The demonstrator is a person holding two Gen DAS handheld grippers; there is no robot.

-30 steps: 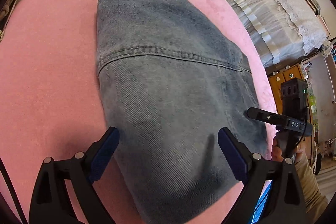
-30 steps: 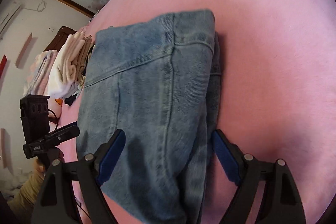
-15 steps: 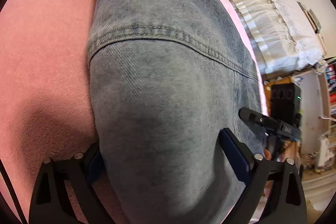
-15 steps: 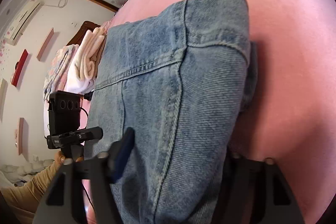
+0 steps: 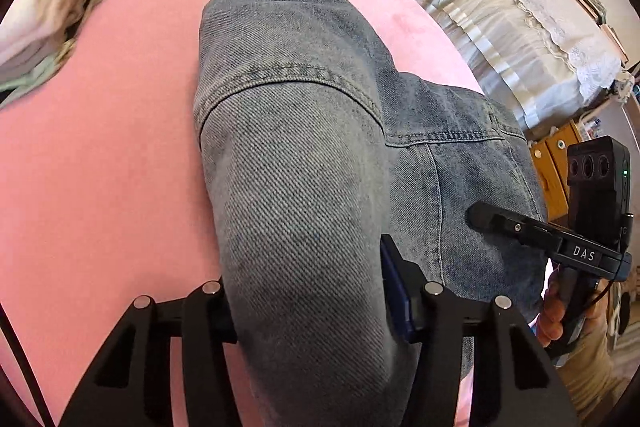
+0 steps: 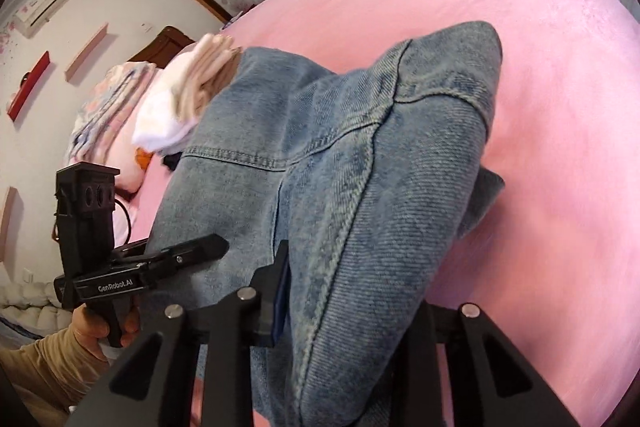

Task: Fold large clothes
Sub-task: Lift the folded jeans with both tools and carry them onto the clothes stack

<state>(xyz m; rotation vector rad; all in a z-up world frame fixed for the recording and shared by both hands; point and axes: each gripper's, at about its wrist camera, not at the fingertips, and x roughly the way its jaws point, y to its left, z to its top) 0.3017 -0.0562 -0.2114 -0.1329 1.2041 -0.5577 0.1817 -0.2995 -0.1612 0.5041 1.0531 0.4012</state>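
A folded pair of blue jeans [image 5: 300,147] lies on a pink bed cover [image 5: 100,167], its near end raised off the cover. My left gripper [image 5: 308,291] is closing on the near left part, with the denim bulging between its blue pads [image 5: 394,287]. In the right wrist view my right gripper [image 6: 352,291] is closing on the near right part of the jeans [image 6: 380,155]. There the cloth fills the gap and hides the right finger. Each gripper shows in the other's view, the right gripper [image 5: 500,223] beside the denim and the left gripper [image 6: 192,251] against it.
A stack of folded pale clothes [image 6: 192,87] sits on the pink cover [image 6: 520,27] just beyond the jeans, and also shows in the left wrist view as folded clothes [image 5: 52,7]. A white frilled bed [image 5: 500,27] and a yellow cabinet [image 5: 556,163] stand to the right. A person's hand [image 6: 92,327] holds the left gripper's handle.
Both grippers went from wide open over the flat jeans to closing on the near edge. They have risen, and the near end has lifted and bunched up.
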